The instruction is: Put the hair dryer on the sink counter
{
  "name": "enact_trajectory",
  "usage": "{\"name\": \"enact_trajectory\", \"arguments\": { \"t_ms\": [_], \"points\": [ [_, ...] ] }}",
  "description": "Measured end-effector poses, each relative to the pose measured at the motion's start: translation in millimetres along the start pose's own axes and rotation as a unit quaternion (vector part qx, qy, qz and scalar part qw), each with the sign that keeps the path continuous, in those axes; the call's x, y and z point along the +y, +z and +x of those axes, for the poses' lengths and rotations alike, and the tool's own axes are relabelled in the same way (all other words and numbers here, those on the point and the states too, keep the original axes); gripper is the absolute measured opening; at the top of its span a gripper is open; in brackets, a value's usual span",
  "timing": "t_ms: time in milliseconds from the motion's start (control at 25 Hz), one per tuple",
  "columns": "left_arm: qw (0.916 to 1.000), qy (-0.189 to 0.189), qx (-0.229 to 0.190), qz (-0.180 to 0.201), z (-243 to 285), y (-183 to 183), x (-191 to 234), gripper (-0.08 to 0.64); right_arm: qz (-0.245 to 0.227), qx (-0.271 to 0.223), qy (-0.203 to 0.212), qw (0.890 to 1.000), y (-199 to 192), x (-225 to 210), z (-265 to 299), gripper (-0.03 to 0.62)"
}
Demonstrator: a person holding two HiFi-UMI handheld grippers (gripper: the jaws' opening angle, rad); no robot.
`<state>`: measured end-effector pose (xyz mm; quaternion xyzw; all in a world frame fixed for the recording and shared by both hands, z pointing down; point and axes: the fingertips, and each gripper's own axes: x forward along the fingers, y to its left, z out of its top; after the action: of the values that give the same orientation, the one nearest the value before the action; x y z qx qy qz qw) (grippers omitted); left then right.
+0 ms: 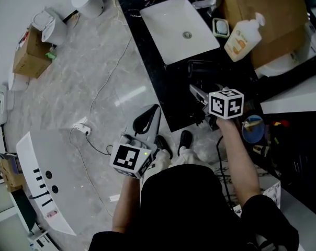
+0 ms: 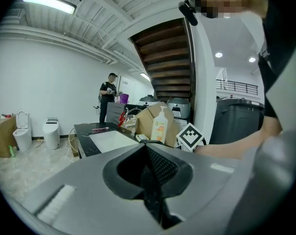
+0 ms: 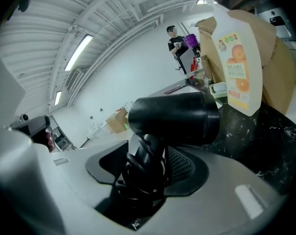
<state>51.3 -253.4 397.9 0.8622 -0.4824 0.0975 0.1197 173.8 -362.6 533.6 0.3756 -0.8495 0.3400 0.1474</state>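
Observation:
The black hair dryer [image 3: 173, 119] stands upright in my right gripper [image 3: 147, 176], which is shut on its cord-wrapped handle. In the head view the right gripper [image 1: 200, 97] holds the hair dryer [image 1: 202, 73] just over the near end of the black sink counter [image 1: 147, 51]; whether it touches the counter is unclear. My left gripper [image 1: 147, 121] hangs over the floor to the left of the counter. Its jaws are shut with nothing between them [image 2: 149, 181].
A white sink basin [image 1: 181, 27] is set into the counter's far part. An orange soap bottle [image 1: 243, 35], a soap dish [image 1: 221, 27] and a cardboard box [image 1: 275, 14] stand at the counter's right. A cable [image 1: 103, 88] trails over the floor; a white panel [image 1: 43, 177] lies lower left.

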Motion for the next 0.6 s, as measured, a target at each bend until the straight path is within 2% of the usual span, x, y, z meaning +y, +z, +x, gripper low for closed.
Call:
{"name": "enact_trajectory", "arguments": {
  "t_ms": [600],
  "points": [
    [0.9998,-0.008,0.013,-0.01,14.3,-9.7,1.5,-0.003,-0.011,0.061,-0.031,0.998,-14.1,-25.8,29.6,0.244]
  ]
}}
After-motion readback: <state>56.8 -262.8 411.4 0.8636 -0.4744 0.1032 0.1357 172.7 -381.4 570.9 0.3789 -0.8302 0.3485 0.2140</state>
